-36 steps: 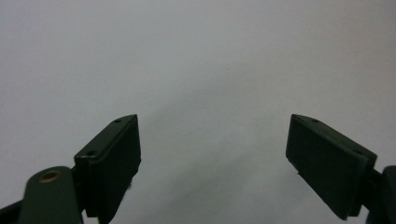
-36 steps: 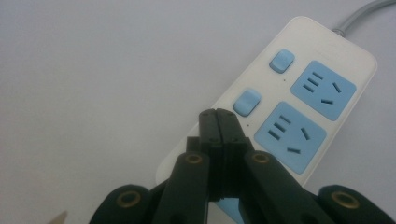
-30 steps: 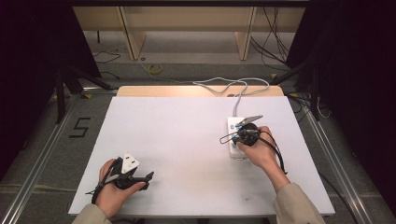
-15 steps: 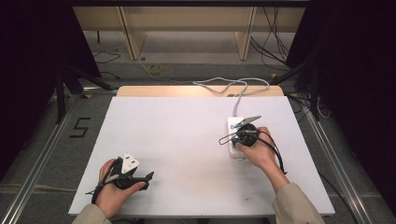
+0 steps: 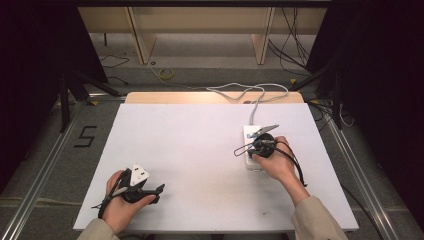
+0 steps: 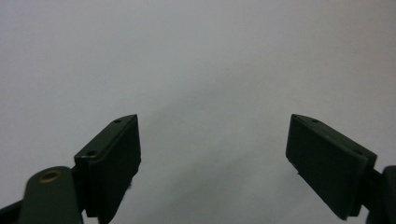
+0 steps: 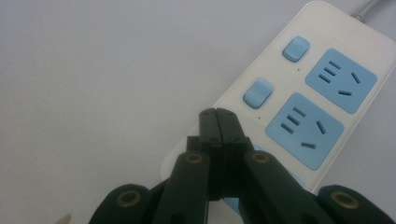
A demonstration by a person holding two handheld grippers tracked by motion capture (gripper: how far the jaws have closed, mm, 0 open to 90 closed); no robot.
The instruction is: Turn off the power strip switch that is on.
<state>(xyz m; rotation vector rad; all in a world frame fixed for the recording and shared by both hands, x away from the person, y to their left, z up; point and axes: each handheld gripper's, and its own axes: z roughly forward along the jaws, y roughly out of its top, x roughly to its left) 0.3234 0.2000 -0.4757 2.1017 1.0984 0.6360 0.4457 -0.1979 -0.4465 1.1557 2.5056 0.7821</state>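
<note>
White power strip [image 7: 299,93] with blue sockets and switches.

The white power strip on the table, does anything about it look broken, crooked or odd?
Nothing stands out. The power strip lies flat on the white table, casing whole, blue sockets and switches in tidy rows, its cord trailing off the far edge. The right gripper, jaws shut, hovers at its near end; the left gripper is open over bare table.

White table [image 5: 190,150], grey floor [image 5: 200,75], dark curtains [image 5: 35,60] flanking.
</note>
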